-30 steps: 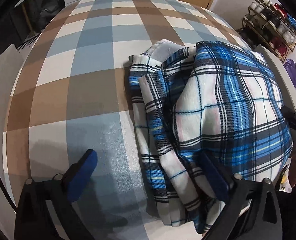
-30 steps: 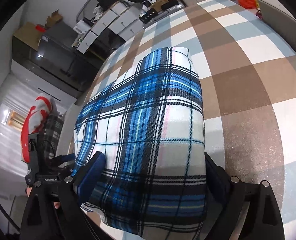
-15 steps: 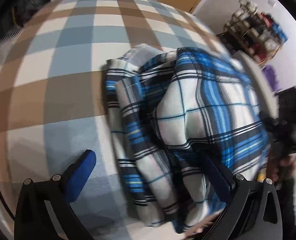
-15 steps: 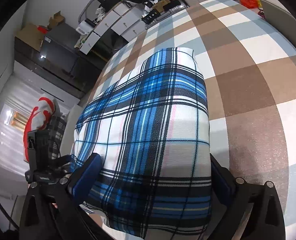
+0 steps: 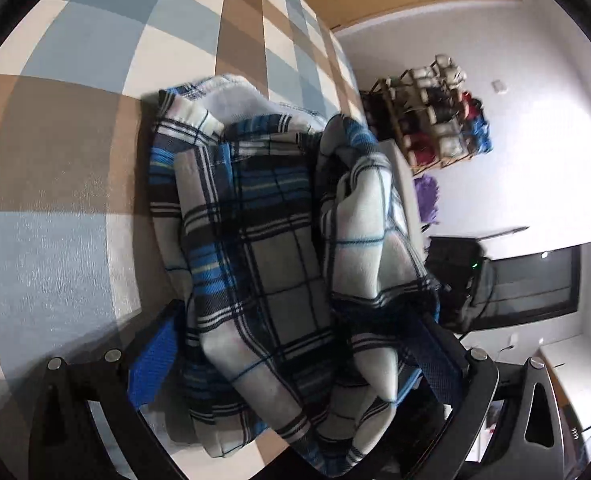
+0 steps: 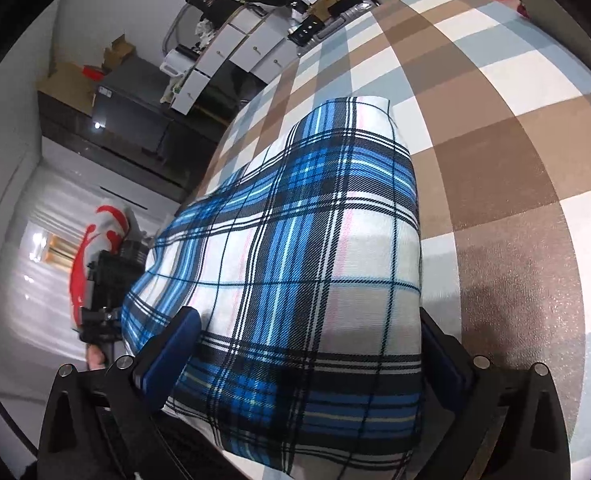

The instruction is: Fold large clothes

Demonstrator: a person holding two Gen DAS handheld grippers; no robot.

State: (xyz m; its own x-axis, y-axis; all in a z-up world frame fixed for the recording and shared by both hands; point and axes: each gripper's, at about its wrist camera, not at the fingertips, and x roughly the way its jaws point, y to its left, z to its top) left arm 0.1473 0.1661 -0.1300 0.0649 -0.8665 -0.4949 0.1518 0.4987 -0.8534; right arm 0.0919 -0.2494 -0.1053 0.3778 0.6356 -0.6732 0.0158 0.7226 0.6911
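Observation:
A blue, white and black plaid garment [image 5: 279, 264] lies folded in a thick bundle on the checked tablecloth [image 5: 55, 184]. My left gripper [image 5: 295, 356] straddles the bundle's near end, with cloth bunched between its wide-spread blue fingers [image 5: 155, 356]. In the right wrist view the same garment [image 6: 295, 256] shows a smooth folded top. My right gripper [image 6: 307, 352] straddles its near end, jaws wide apart, one blue finger [image 6: 171, 352] on the left side. The right finger is mostly hidden by cloth. The left gripper [image 6: 103, 304] shows at the garment's far left.
The cloth-covered table [image 6: 495, 152] spreads beyond the garment. A shoe rack [image 5: 431, 120] stands by the wall past the table's edge. White drawers [image 6: 235, 52] and a dark cabinet [image 6: 135, 120] stand off the far end.
My left gripper has swung right and tilted, moving in over the bundle's end so the cloth now sits between its fingers. The right gripper has barely moved.

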